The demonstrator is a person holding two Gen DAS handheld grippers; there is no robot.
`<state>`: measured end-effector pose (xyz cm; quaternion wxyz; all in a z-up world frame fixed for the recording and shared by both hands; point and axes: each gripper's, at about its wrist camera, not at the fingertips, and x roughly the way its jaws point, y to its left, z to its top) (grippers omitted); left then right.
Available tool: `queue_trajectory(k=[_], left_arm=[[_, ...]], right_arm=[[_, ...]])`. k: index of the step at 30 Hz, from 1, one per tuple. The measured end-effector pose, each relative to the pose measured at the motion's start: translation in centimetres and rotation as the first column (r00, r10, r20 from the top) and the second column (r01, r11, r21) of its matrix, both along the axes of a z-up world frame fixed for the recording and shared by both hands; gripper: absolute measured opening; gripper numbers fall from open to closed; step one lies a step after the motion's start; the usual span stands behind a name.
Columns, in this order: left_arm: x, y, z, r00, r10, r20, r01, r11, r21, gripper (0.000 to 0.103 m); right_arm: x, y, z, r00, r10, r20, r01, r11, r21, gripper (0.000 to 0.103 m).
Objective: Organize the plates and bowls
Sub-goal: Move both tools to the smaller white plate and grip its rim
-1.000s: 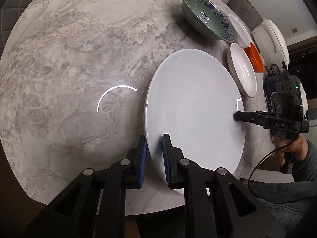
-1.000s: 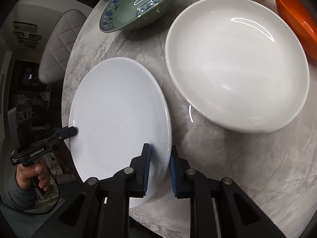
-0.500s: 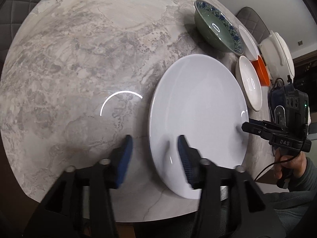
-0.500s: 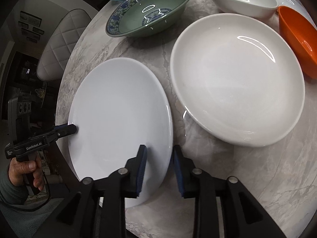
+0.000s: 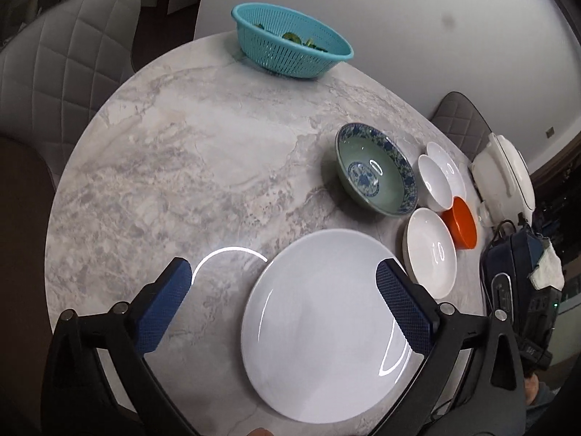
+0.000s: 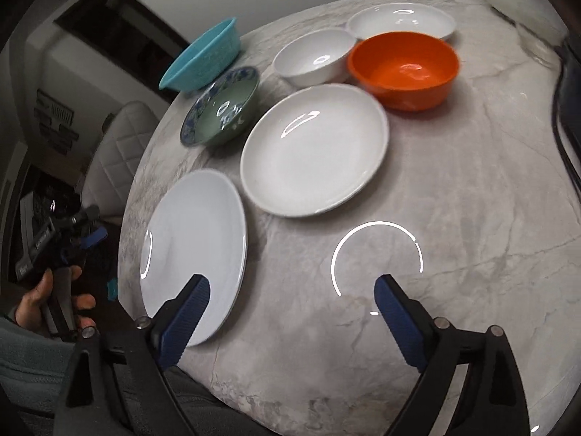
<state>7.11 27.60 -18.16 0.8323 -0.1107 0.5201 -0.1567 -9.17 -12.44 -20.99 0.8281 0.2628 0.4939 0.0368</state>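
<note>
A large flat white plate [image 5: 326, 327] [image 6: 196, 250] lies on the marble table near its front edge. My left gripper [image 5: 283, 309] is open and empty, raised above the plate's left part. My right gripper [image 6: 290, 312] is open and empty, above the table just right of the plate. Beyond lie a white shallow dish [image 5: 430, 252] [image 6: 314, 149], a green bowl with blue pattern [image 5: 376, 169] [image 6: 221, 112], an orange bowl [image 5: 463, 227] [image 6: 403, 69], a small white bowl [image 5: 434, 181] [image 6: 314, 58] and another white dish [image 5: 448, 165] [image 6: 399, 21].
A teal colander [image 5: 290, 49] [image 6: 203, 60] with greens stands at the table's far edge. A white lidded pot [image 5: 506, 178] and a dark device [image 5: 519, 298] sit at the right. Padded chairs [image 5: 61, 58] surround the marble table [image 5: 181, 167].
Both grippers let go of the white plate, opened wide and pulled back and up. The plate now lies flat on the table.
</note>
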Motion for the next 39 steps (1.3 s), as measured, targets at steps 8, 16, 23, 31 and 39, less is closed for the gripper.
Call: queue_trajectory(k=[8,16,23,31,39], left_arm=[[7.3,-3.6,4.6,0.996,-0.009,0.093,0.009,1.000,-0.001,0.103],[21.2,-14.1,10.2,0.969,-0.231,0.086,0.224,0.971,0.080,0.102],[28.9,-30.7,5.8,0.831,-0.550,-0.085,0.552,0.834,-0.002,0.102],[30.5,-44.4,-2.4,0.646,-0.729,-0.227,0.746,0.665,-0.012,0.098],[31.4,-47.0,-7.6,0.612,-0.737,-0.288,0.754,0.653,-0.069,0.077]], right_arm=[[2.7,-7.5,5.7,0.980,-0.177,0.089,0.162,0.975,0.155,0.103],[12.1,-17.4,15.0,0.939,-0.213,0.268,0.187,0.975,0.117,0.103],[18.7,-23.4,9.6,0.949,-0.307,0.075,0.288,0.938,0.194,0.083],[20.9,-26.4,2.0,0.936,-0.345,-0.073,0.352,0.905,0.237,0.074],[21.7,-28.4,-1.0,0.920,-0.364,-0.148,0.390,0.893,0.225,0.074]])
